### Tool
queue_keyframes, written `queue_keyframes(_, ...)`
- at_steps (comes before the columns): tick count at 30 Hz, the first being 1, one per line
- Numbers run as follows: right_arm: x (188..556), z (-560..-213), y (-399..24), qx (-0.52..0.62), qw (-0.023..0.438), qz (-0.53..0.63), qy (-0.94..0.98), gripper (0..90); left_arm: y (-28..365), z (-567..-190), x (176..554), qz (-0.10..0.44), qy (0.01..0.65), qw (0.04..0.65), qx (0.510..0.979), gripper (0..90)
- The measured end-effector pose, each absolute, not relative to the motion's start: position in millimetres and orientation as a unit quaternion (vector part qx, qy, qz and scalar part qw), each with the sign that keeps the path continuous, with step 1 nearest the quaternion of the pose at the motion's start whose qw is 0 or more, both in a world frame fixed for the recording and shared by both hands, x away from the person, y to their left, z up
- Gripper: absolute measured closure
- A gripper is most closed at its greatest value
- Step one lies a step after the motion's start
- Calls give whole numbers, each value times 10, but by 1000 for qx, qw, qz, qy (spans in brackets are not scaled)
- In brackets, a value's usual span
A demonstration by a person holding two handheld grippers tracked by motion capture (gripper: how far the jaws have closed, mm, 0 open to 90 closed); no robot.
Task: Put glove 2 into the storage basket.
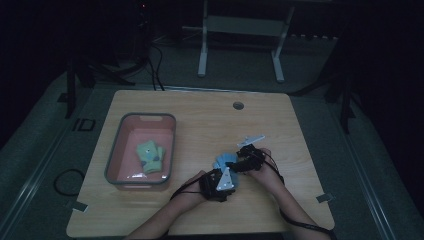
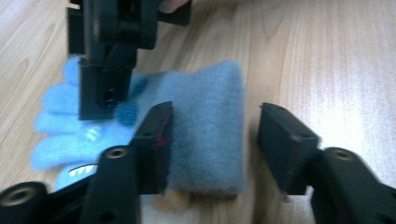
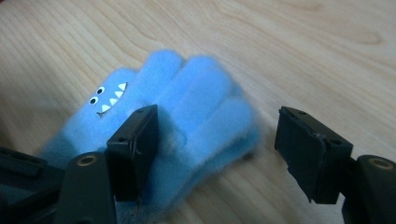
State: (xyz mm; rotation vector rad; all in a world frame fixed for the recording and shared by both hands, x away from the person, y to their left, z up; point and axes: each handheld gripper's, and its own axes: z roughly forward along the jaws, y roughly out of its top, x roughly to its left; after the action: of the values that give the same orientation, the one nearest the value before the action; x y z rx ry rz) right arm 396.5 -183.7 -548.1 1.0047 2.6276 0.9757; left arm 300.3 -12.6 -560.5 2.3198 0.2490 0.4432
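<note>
A blue glove (image 1: 224, 161) is seen lying flat on the tabletop (image 1: 280, 130), lower centre of the high view, with both grippers set at it. In the left gripper view the left gripper (image 2: 212, 140) is held wide, its jaws straddling the grey-blue cuff end without pinching it; one jaw rests against the cuff's side, the other stands apart over bare wood. In the right gripper view the right gripper (image 3: 217, 144) is likewise spread wide over the glove's finger end, where a small toothed face is printed; nothing is clamped. At the left of the high view a bin (image 1: 113, 159) is seen, with a green glove (image 1: 151, 157) already inside, though the dim light makes it hard to tell whether one or two lie there. It is judged that the green part of the work is done, while the blue glove is not yet grasped, lifted or carried to the bin
</note>
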Motion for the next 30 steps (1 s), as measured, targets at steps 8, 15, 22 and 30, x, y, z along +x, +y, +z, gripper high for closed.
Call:
queue_keyframes(8,3931,-5490,-1829,321,76,337,882,428,-105,-5596,3044,168,108,373,906,634)
queue_keyframes(15,3952,-5469,-1807,307,27,340,889,678,-90,-5576,3071,156,114,374,907,721)
queue_keyframes(22,3982,-5459,-1768,313,-6,337,888,759,-51,-5569,3098,137,129,385,904,741)
queue_keyframes(30,3995,-5365,-1788,320,-9,353,879,784,-22,-5484,3118,137,126,379,907,754)
